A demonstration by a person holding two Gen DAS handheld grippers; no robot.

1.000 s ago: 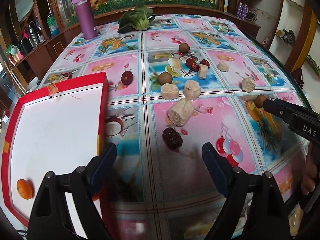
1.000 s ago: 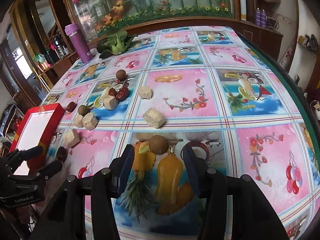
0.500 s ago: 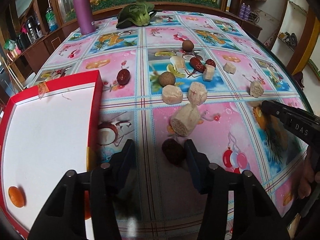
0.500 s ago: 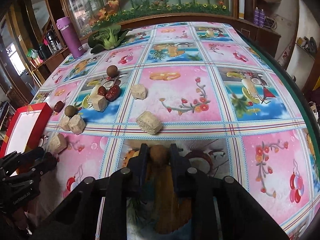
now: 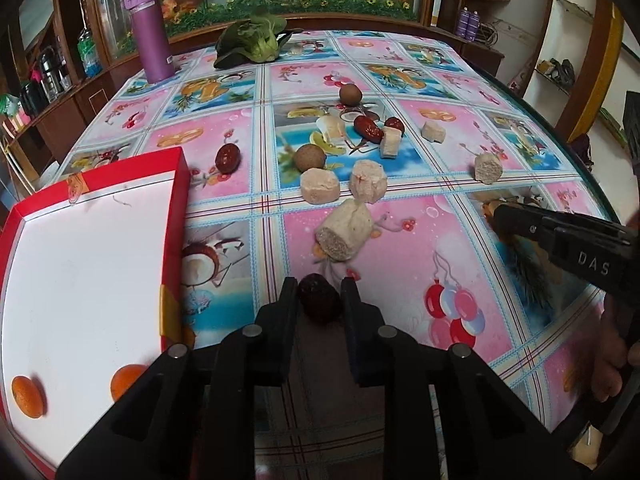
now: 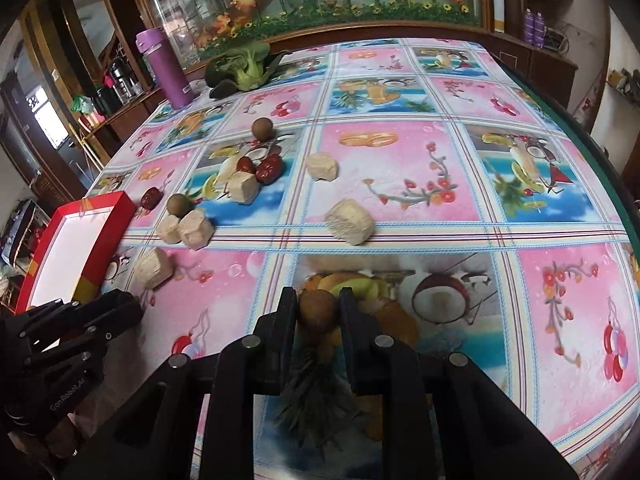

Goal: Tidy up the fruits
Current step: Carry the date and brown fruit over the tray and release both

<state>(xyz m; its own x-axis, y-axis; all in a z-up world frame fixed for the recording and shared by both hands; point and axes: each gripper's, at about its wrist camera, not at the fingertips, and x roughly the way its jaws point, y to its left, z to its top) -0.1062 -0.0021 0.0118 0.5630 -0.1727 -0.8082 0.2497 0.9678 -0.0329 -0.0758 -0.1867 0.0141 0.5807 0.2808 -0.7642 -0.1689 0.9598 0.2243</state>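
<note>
My left gripper (image 5: 319,300) is shut on a dark red date (image 5: 319,298) low over the tablecloth, just right of the red tray (image 5: 176,184). Two small oranges (image 5: 26,396) lie in the tray's near end. My right gripper (image 6: 319,308) is shut on a brown round fruit (image 6: 318,312) near the table's front. Farther back lie more red dates (image 5: 228,158), brown round fruits (image 5: 309,157) and several pale cut chunks (image 5: 344,232). The right gripper's body (image 5: 560,236) shows at the right of the left wrist view.
A purple flask (image 5: 152,32) and a green leafy vegetable (image 5: 252,44) stand at the table's far side. The table's curved edge (image 6: 600,168) runs along the right. A wooden cabinet with a flowered glass panel backs the table. A hand (image 5: 612,364) holds the right gripper.
Both grippers went from wide open to shut: the left around the dark red date, the right around the brown round fruit. Both moved forward onto their fruit.
</note>
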